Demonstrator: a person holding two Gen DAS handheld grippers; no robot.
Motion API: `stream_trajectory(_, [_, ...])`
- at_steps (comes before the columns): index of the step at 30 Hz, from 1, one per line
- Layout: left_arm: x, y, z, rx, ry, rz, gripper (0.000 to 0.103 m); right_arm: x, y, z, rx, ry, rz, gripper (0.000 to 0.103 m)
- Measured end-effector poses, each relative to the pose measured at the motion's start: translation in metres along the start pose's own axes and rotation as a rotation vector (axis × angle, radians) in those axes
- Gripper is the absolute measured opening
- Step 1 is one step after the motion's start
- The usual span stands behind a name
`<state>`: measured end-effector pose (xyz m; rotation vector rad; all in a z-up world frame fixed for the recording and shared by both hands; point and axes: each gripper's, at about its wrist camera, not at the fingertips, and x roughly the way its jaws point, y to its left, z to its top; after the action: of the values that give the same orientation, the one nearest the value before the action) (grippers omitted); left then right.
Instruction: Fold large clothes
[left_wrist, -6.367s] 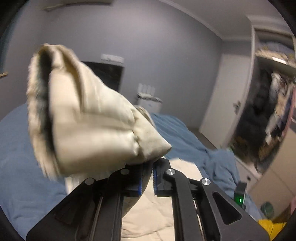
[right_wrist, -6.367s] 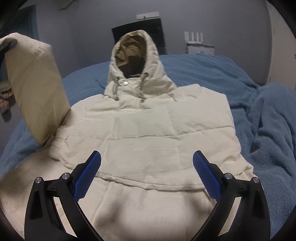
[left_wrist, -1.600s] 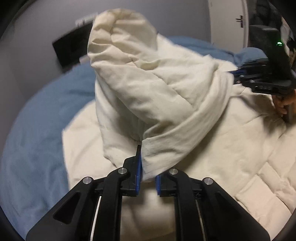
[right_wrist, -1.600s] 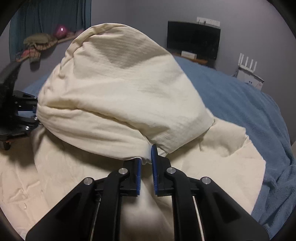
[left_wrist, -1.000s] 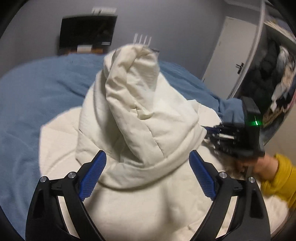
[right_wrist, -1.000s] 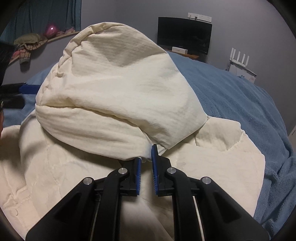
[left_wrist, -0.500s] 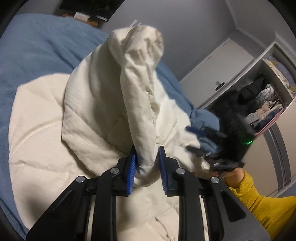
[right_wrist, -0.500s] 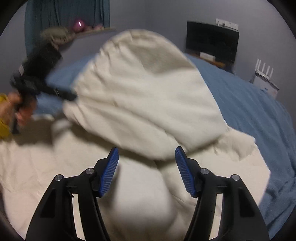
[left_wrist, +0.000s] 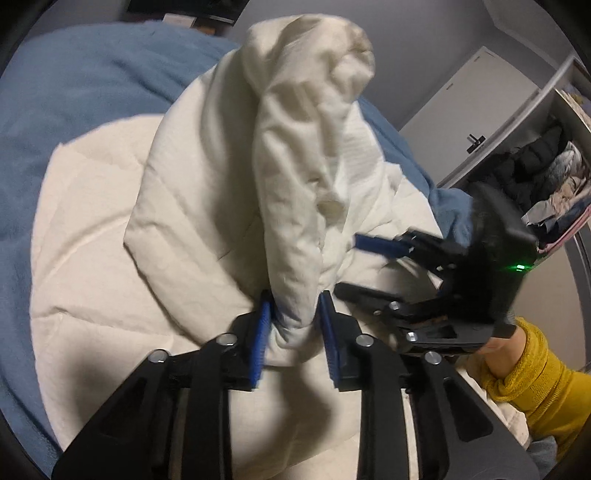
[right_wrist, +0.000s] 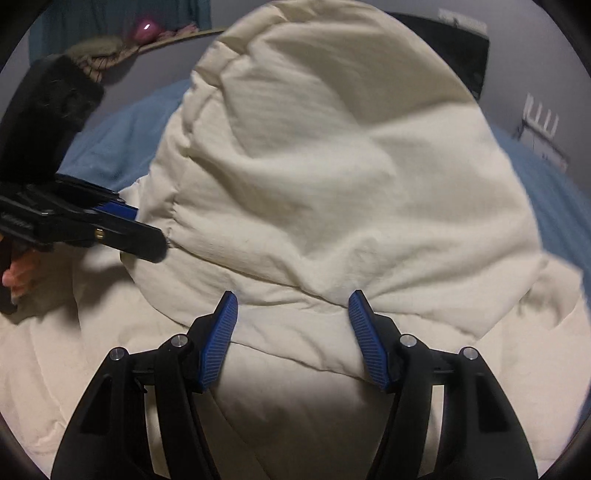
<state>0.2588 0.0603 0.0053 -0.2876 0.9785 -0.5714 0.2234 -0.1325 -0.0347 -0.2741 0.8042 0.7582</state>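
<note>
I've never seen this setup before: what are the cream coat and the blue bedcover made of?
Cream coat: seemingly a matte, finely ribbed woven shell over soft padding, judging by its puffy quilted panels. Blue bedcover: probably fleece or plush, since the surface looks fuzzy and dull. The exact fibres cannot be told.

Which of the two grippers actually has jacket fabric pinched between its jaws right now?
The left gripper: a bunched fold of the cream jacket is between its blue jaws, which have just eased apart slightly. The right gripper stands open, its jaws apart, holding nothing.
</note>
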Motion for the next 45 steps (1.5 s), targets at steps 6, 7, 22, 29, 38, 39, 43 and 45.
stream_trajectory(6, [-0.008,-0.033,0.042,0.103,-0.110,0.141,0.055,-0.001,-0.005,-0.007,0.032,-0.010,0.006,0.059])
stream_trajectory(7, [-0.008,-0.038,0.055,0.110,-0.131,0.155,0.056,-0.001,-0.004,-0.008,0.030,-0.012,0.001,0.060])
stream_trajectory(22, [0.009,0.001,0.091,0.069,-0.204,0.450,0.012,0.005,0.012,-0.016,0.020,-0.016,-0.015,0.060])
stream_trajectory(29, [0.032,0.073,0.070,-0.042,-0.108,0.439,0.030,0.010,0.014,-0.015,0.008,0.005,-0.018,0.059])
stream_trajectory(38, [0.018,0.091,0.055,-0.084,-0.173,0.374,0.053,0.012,0.017,-0.012,0.010,0.006,-0.019,0.059])
stream_trajectory(39, [0.009,0.087,0.053,-0.081,-0.196,0.364,0.054,0.011,0.017,-0.012,0.008,0.001,-0.023,0.059])
stream_trajectory(43, [-0.017,0.054,0.046,-0.005,-0.216,0.297,0.054,0.008,0.019,-0.015,0.011,-0.017,-0.027,0.060])
stream_trajectory(45, [-0.024,0.031,0.038,0.068,-0.206,0.270,0.054,0.006,0.019,-0.016,0.016,-0.024,-0.025,0.060])
